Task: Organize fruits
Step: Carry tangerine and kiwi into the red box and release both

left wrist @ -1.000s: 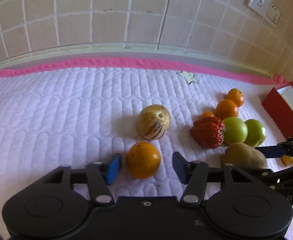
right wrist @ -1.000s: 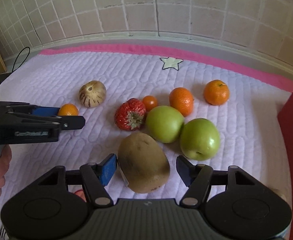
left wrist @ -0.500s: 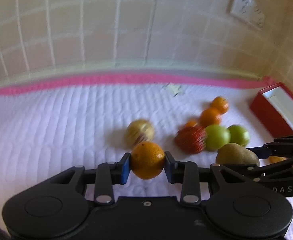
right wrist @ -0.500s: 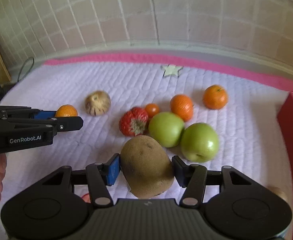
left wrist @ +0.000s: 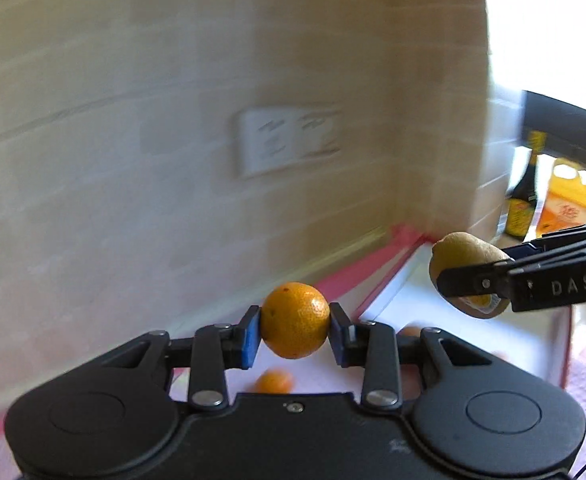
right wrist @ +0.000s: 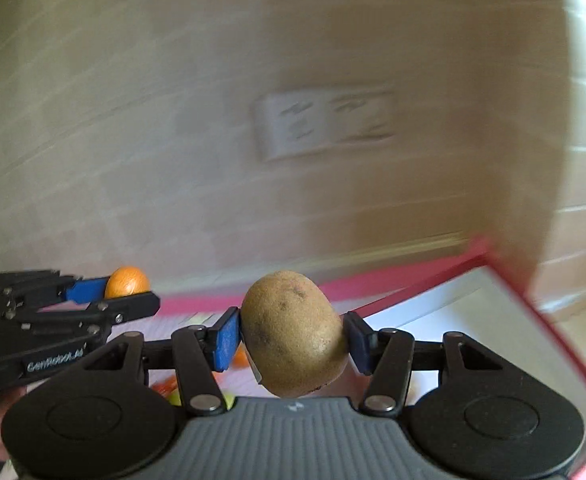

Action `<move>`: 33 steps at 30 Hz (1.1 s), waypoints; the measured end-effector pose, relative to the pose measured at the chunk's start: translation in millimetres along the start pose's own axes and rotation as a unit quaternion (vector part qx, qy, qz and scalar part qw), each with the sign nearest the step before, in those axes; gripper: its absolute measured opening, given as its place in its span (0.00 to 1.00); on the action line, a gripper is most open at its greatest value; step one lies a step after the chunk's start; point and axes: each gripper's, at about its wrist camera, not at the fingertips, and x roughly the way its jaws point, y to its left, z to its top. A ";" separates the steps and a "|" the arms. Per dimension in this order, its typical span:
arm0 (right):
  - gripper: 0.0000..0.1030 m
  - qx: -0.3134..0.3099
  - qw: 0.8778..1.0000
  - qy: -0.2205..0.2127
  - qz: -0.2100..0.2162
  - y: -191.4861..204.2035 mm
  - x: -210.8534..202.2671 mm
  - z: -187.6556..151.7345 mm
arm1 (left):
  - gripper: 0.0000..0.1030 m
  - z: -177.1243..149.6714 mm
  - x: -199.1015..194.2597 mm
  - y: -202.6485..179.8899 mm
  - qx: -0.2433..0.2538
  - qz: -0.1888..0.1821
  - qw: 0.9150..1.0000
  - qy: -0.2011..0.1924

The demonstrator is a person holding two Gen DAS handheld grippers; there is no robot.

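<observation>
My left gripper [left wrist: 295,330] is shut on a small orange [left wrist: 295,320] and holds it in the air, facing the tiled wall. My right gripper [right wrist: 293,340] is shut on a brown kiwi [right wrist: 293,332], also lifted. In the left wrist view the kiwi [left wrist: 467,268] and the right gripper [left wrist: 533,280] hang to the right, above the red box with a white inside [left wrist: 473,332]. In the right wrist view the left gripper [right wrist: 73,304] with the orange [right wrist: 127,282] is at the left. The red box [right wrist: 493,320] lies ahead and to the right.
A wall socket plate [left wrist: 289,142] is on the tiled wall ahead. A dark bottle [left wrist: 523,200] and an orange carton [left wrist: 567,196] stand far right. Another orange [left wrist: 273,382] lies below the left gripper. Both views are blurred.
Both grippers closed on their fruits, lifted them off the quilted mat and swung right and up toward the red box. The view now faces the wall.
</observation>
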 end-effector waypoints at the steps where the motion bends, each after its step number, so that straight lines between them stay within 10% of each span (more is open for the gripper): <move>1: 0.56 0.012 1.000 -0.007 -0.017 -13.1 -5.1 2.1 | 0.40 8.1 6.4 -8.9 0.007 -0.013 1.000 -0.005; 16: 0.56 0.151 0.977 0.037 -0.148 -151.0 4.7 -28.0 | 0.40 32.4 141.3 -101.6 0.008 -0.153 0.986 0.061; 33: 0.56 0.185 0.963 0.121 -0.153 -165.9 48.2 -65.0 | 0.52 -0.9 218.7 -117.1 -0.008 -0.205 0.963 0.175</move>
